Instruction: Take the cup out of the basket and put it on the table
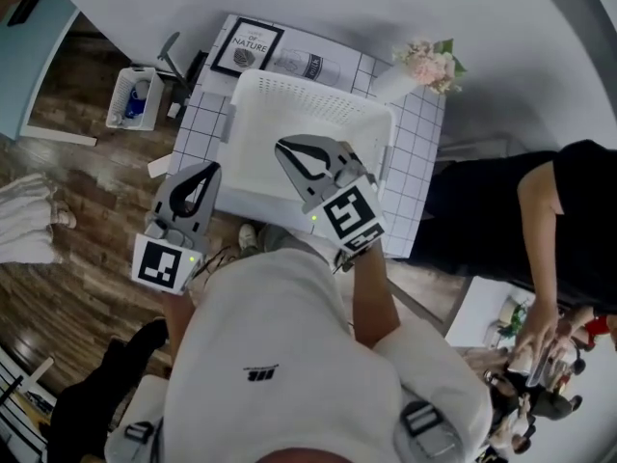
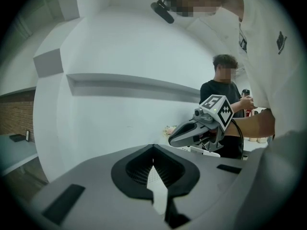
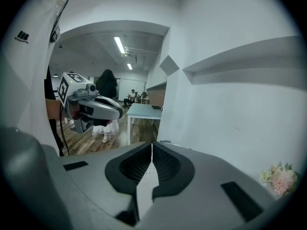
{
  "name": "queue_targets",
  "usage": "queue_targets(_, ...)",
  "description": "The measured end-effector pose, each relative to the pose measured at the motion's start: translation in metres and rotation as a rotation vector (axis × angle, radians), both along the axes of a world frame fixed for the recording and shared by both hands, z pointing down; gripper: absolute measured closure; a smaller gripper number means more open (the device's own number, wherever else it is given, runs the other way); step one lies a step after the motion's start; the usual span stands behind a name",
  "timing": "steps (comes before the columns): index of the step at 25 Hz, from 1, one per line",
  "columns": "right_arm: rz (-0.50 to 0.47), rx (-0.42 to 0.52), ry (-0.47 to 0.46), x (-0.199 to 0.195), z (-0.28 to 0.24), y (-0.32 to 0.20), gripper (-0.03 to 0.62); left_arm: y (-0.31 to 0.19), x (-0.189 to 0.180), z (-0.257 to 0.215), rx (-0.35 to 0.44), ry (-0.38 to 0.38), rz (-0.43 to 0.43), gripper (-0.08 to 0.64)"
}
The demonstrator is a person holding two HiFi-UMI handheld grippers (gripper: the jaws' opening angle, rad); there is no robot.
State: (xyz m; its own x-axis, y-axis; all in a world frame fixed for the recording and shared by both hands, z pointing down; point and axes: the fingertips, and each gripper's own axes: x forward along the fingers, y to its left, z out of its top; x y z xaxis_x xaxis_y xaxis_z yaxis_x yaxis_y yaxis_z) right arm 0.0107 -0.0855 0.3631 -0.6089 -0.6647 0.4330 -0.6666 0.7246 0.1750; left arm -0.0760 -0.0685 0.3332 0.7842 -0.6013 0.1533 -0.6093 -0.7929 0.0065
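A white plastic basket [image 1: 318, 93] stands on the white tiled table [image 1: 420, 162]. No cup shows in any view; what lies in the basket is partly hidden by my right gripper. My right gripper [image 1: 284, 147] hangs over the basket's near half, jaws shut with nothing between them. My left gripper [image 1: 208, 169] is shut too, just off the basket's left side near the table's left edge. In the left gripper view the shut jaws [image 2: 153, 148] point at a white wall, with the right gripper [image 2: 196, 130] beside them. The right gripper view shows its shut jaws [image 3: 152, 146] and the left gripper [image 3: 96, 107].
At the table's far edge stand a framed print [image 1: 247, 46], a lying bottle [image 1: 305, 64] and pink flowers [image 1: 431, 63]. A small white bin [image 1: 133, 97] sits on the wooden floor at left. A person in black [image 1: 569, 220] stands at the right.
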Motion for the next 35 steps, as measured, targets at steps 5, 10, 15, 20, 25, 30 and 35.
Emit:
queue_targets(5, -0.021, -0.028, 0.045, -0.003, 0.017, -0.012, 0.577, -0.01, 0.003, 0.005, -0.011, -0.008, -0.004, 0.551)
queue_targets(10, -0.042, -0.065, 0.099, -0.004, 0.036, -0.021, 0.577, -0.017, 0.005, 0.011, -0.027, -0.014, -0.007, 0.552)
queue_targets(15, -0.068, -0.099, 0.147, -0.004, 0.054, -0.03, 0.575, -0.024, 0.004, 0.015, -0.034, -0.019, -0.016, 0.551)
queue_targets(20, -0.114, -0.137, 0.2, -0.008, 0.076, -0.039, 0.574, -0.033, 0.002, 0.02, -0.045, -0.024, -0.032, 0.551)
queue_targets(25, -0.162, -0.182, 0.297, -0.012, 0.105, -0.046, 0.565, -0.039, -0.003, 0.025, -0.057, -0.028, -0.056, 0.551)
queue_targets(30, -0.212, -0.216, 0.361, -0.016, 0.127, -0.052, 0.539, -0.044, -0.005, 0.029, -0.069, -0.034, -0.073, 0.551)
queue_targets(35, -0.257, -0.238, 0.434, -0.017, 0.148, -0.058, 0.521, -0.048, -0.001, 0.032, -0.077, -0.044, -0.076, 0.551)
